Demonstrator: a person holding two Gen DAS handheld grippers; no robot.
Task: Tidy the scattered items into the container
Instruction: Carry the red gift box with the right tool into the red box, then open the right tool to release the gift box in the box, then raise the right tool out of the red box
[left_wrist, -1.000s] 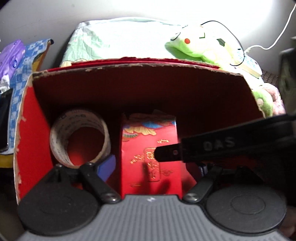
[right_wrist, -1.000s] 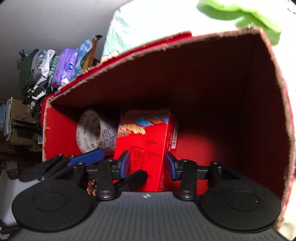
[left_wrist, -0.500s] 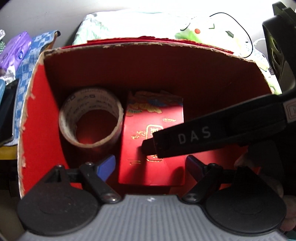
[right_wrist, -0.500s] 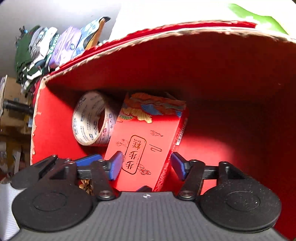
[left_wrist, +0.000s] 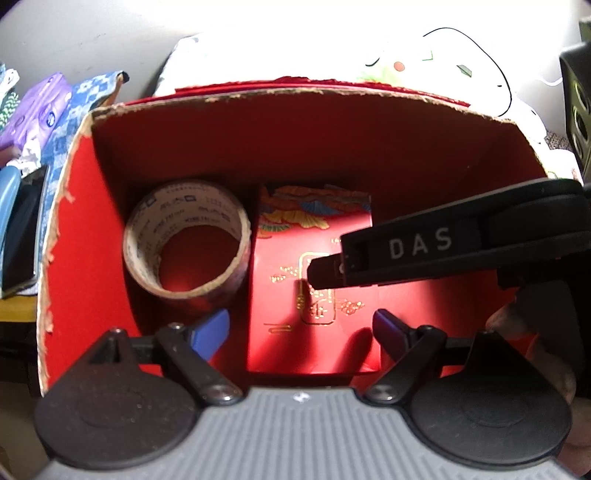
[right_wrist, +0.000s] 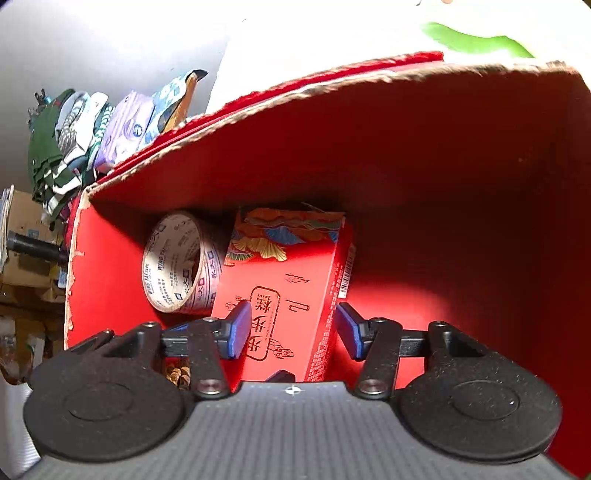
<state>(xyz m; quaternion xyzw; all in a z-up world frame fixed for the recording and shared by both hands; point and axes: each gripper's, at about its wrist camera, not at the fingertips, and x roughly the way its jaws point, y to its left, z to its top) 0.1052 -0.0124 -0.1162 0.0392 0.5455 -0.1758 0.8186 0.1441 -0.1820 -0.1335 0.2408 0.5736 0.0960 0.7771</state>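
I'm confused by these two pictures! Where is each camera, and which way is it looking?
Left wrist: sits on the left gripper, looking into the box; its open fingers show, the right gripper's arm crosses above, and a bit of hand.
Right wrist: sits on the right gripper, looking into the box from lower and further right; its open fingers flank the packet.
Both show the tape, packet and box.
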